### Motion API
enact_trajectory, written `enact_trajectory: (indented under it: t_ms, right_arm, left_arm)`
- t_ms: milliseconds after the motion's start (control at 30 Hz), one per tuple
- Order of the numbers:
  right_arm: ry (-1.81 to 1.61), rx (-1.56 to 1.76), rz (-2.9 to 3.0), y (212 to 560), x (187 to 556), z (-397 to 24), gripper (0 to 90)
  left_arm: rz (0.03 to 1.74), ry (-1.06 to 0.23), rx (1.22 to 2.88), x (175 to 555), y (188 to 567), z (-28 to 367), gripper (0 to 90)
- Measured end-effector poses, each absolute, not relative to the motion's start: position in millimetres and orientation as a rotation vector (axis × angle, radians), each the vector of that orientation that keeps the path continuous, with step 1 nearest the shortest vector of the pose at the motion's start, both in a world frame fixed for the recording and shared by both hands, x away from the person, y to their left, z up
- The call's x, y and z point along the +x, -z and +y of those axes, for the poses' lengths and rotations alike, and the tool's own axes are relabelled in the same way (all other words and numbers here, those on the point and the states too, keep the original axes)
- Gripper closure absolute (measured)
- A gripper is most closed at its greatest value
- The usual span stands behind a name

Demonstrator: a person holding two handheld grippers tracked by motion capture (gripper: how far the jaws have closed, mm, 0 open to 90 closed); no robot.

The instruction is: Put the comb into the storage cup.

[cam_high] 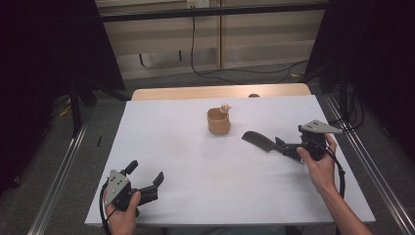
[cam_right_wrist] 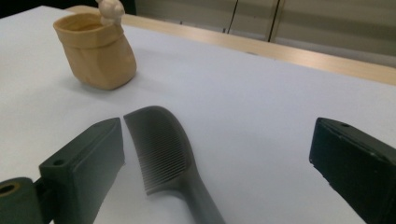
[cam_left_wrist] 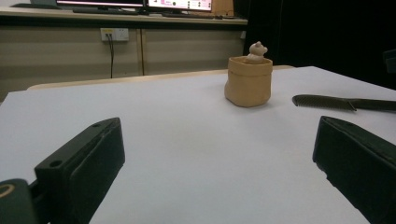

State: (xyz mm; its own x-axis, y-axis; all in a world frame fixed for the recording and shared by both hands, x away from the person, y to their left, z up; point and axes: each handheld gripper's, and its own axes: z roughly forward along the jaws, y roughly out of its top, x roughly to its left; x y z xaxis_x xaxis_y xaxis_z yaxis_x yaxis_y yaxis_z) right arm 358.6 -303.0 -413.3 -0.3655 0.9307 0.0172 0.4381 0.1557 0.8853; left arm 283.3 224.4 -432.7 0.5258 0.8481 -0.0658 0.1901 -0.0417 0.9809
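A black comb [cam_high: 256, 139] lies flat on the white table [cam_high: 195, 161], right of centre. Its handle runs between the jaws of my right gripper [cam_high: 283, 148], which stands open around it. In the right gripper view the comb [cam_right_wrist: 161, 144] lies on the table close to the left jaw, and the right jaw is well apart from it. A tan cup [cam_high: 219, 122] with a small pale figure [cam_high: 225, 107] on its rim stands behind the comb. My left gripper [cam_high: 146, 172] rests open and holds nothing near the front left edge, facing the cup [cam_left_wrist: 248, 81] and the comb [cam_left_wrist: 327, 101].
A wooden strip [cam_high: 220, 91] borders the table's far edge. Metal rails [cam_high: 58, 171] run along the floor on both sides, and cables [cam_high: 235, 72] lie on the floor behind. Dark curtains stand at left and right. Bare table lies between the two grippers.
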Motion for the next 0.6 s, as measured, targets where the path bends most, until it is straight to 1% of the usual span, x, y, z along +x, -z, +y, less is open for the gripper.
enact_trajectory:
  t_ms: [367, 600]
  right_arm:
    - [-1.134, 1.382, 2.085, 409, 369, -306, 3.3]
    - [-1.121, 1.44, 2.18, 408, 377, -310, 3.2]
  left_arm:
    - [0.932, -0.677, 1.532, 285, 433, 226, 2.2]
    - [0.933, -0.676, 1.546, 285, 433, 225, 2.2]
